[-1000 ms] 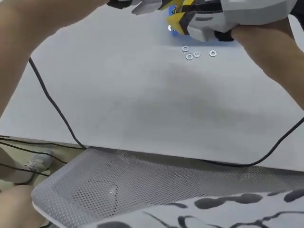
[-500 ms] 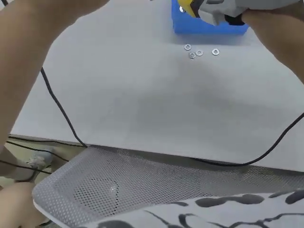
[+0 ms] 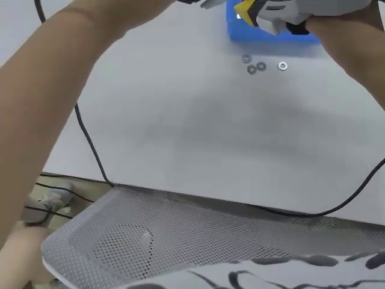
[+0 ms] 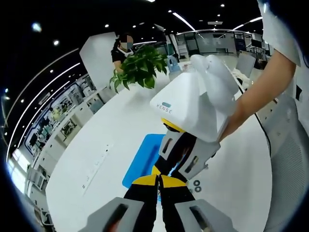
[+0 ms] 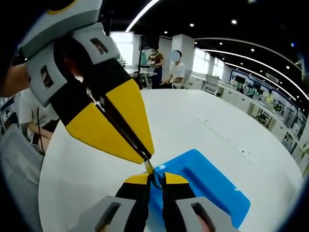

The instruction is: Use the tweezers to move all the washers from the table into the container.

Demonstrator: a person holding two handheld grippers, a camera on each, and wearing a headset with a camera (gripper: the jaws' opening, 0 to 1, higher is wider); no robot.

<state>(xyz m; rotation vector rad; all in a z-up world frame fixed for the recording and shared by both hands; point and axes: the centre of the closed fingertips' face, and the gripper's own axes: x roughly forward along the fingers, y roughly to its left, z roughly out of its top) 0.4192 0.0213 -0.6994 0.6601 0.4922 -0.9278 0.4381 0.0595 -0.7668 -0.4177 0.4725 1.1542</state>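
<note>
**Q:** What differs from a second ago?

**Op:** My two grippers have travelled away from me, out over the container (image 3: 274, 33). A second ago they masked nearly all of it in the head view. Now its near wall and a good stretch of blue show. The head view itself has drifted too, so I discount the general shift of the picture.

**Q:** And the washers?

**Op:** No change. Four washers (image 3: 260, 66) lie on the table (image 3: 180, 132) just in front of the container's near wall. Three are bunched and one sits a little apart to the right, the same pattern as in both earlier pictures. None has left the table in this second.

**Q:** Tongs?

**Op:** Read from the right gripper view. The left gripper (image 5: 146, 155) has its yellow jaws pressed together on the tweezers (image 5: 148, 166), whose thin metal tip pokes out beyond them. The right gripper (image 5: 155, 179) has its jaws drawn close on either side of that tip. I cannot tell whether they actually pinch it. Both sit above the container.

**Q:** Anything in the tweezers?

**Op:** Too small to read. There is a pale spot (image 3: 239, 16) beside the jaws in the head view, which I cannot identify.

**Q:** Meaning for the task?

**Op:** My judgement is that this is either a drop-off or a re-grip over the container. Either way four pieces remain. Next the tip must go back down to the cluster, and low, since flat washers on a smooth top will likely skid.
</note>
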